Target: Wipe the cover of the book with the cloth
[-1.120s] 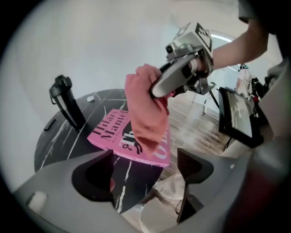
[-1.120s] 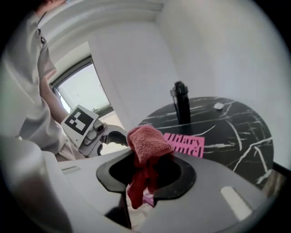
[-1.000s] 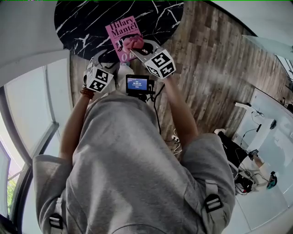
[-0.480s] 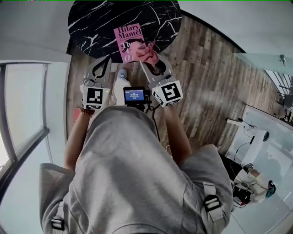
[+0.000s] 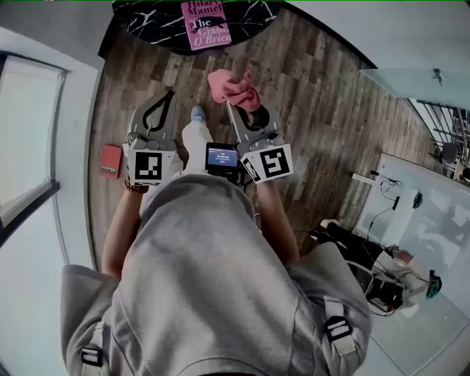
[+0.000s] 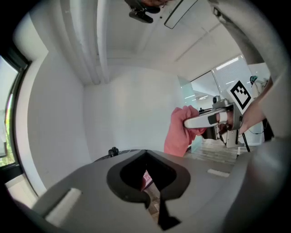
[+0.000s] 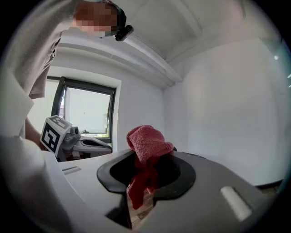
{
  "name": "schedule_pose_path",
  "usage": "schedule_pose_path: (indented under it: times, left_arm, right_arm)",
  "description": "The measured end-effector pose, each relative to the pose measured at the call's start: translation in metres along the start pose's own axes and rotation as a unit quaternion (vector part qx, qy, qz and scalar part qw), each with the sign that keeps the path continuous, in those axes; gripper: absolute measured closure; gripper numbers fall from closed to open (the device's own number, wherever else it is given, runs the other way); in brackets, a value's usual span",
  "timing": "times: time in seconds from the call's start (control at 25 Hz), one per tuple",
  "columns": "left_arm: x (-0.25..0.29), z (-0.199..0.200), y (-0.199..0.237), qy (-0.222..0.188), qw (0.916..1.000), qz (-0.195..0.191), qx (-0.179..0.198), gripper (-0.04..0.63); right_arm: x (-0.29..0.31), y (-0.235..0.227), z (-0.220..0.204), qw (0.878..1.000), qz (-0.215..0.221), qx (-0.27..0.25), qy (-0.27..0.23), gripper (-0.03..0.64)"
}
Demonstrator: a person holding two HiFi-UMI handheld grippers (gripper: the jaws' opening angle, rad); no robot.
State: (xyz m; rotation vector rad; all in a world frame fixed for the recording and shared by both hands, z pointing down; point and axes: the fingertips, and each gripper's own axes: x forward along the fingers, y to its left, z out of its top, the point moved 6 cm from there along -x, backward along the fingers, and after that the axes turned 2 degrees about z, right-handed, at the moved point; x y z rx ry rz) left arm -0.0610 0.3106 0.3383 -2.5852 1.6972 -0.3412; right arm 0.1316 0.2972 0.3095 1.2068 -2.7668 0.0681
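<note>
The fingers of the right gripper [image 5: 236, 106] are clamped on the pink cloth [image 5: 233, 88]. In the right gripper view the cloth is bunched into a rough ball on top of the closed jaws, and a darker tail of it hangs down through the opening behind them. The fingers of the left gripper [image 5: 166, 95] are pressed together with nothing between them. Both grippers are held side by side in the air, pointing to 12 o'clock in the head view, the left one at 9 o'clock from the right one and apart from it.

The book [image 5: 204, 26] lies at 12 o'clock, at the top edge of the head view, which cuts off its upper part. Its cover is pink with white and dark letters. It rests on a round black marble table [image 5: 147, 18] with white veins, near the rim on the person's side. The cloth is well apart from the book and touches neither book nor table.

Between the table rim and the person there is open wooden floor [image 5: 316, 110]. A small red object [image 5: 111, 161] lies on it at 9 o'clock from the left gripper, near the white wall and window. At 4 o'clock cables and equipment [image 5: 374, 283] stand beside a glass partition.
</note>
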Motion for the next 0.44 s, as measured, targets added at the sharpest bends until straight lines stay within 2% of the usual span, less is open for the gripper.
schedule_pose_path:
  times: [0.28,0.44]
  left_arm:
    - [-0.04,0.013,-0.066,-0.011,0.999,0.036,0.023,0.595]
    - [-0.059,0.026,-0.114,0.01,0.9977,0.067,0.004,0.595]
  right_arm:
    - [-0.081,-0.011,0.0,1.0,0.013,-0.006,-0.016,0.491]
    - [-0.128,-0.029,-0.005,0.999,0.036,-0.01,-0.015,0.491]
